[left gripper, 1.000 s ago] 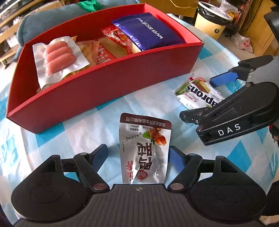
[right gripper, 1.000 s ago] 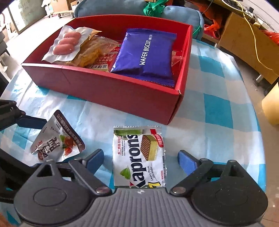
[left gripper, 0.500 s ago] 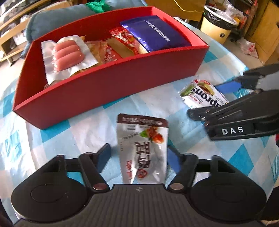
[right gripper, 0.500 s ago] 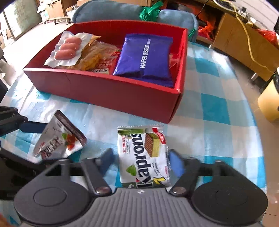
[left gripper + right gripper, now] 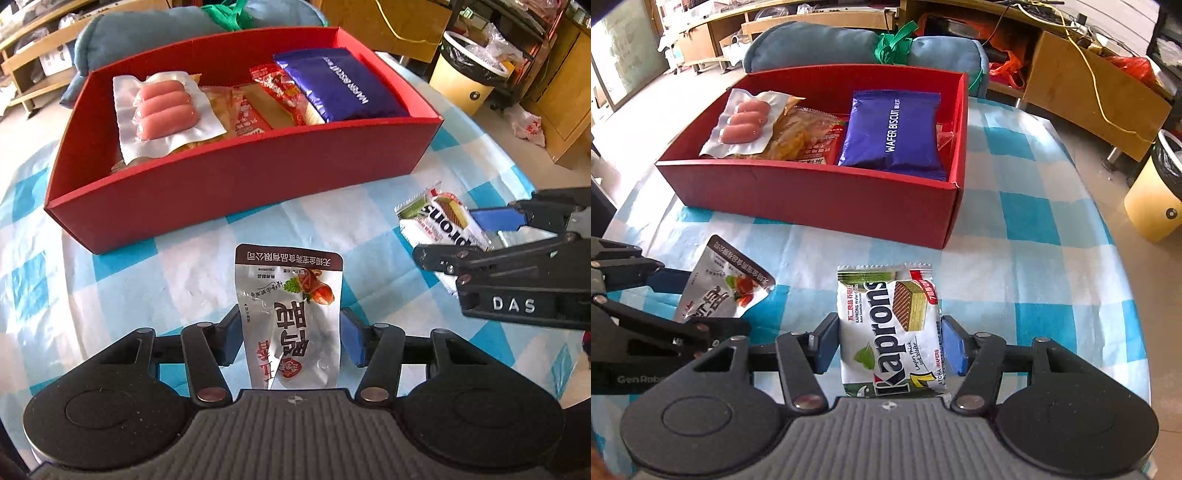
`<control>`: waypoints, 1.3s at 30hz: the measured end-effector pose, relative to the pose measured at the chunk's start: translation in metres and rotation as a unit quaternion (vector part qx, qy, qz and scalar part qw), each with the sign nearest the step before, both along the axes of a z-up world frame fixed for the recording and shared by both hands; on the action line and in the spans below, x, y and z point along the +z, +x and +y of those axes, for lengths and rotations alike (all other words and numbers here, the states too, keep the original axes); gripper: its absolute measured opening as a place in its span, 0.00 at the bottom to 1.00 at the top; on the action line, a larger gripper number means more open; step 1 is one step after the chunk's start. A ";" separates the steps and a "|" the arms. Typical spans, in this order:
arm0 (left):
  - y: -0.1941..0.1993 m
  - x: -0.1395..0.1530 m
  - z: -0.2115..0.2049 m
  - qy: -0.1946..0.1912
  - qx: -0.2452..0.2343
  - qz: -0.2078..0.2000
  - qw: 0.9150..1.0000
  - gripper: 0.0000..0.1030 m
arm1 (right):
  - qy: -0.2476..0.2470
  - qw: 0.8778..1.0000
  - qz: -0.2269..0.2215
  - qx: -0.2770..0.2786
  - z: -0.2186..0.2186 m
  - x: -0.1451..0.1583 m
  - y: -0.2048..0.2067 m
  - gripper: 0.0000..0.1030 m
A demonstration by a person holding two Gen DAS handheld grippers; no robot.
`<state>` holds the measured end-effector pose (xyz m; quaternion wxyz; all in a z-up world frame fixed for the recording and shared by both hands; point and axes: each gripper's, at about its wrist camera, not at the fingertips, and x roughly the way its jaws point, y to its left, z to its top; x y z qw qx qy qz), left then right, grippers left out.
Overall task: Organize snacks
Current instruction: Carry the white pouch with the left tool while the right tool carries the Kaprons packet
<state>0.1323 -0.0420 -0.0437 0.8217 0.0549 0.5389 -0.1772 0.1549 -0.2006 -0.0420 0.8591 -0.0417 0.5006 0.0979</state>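
- Two tongs each clamp a packet: left tongs (image 5: pixel 290 334) have just closed on the silver pouch (image 5: pixel 290 317), right tongs (image 5: pixel 888 349) on the wafer packet (image 5: pixel 890 328).
- Both packets seem barely lifted off the worktop (image 5: pixel 1034 258), long axes pointing ahead at the red box (image 5: pixel 820 199).

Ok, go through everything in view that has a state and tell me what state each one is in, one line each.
Left hand-held gripper: jaws just closing, pads on the silver pouch.
Silver pouch: gripped, sealed, outside the box.
Right hand-held gripper: closed on the Kaprons wafer pack.
Kaprons wafer pack: gripped, sealed, outside the box.
Red box: open-topped, partly filled.
Blue wafer biscuit bag: lying in the box, sealed.
Sausage pack: in the box, on other snacks.
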 end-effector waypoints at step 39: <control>0.020 0.069 0.011 -0.019 0.062 -0.109 0.992 0.60 | 0.054 0.993 -0.107 -0.014 0.009 0.072 0.011 0.52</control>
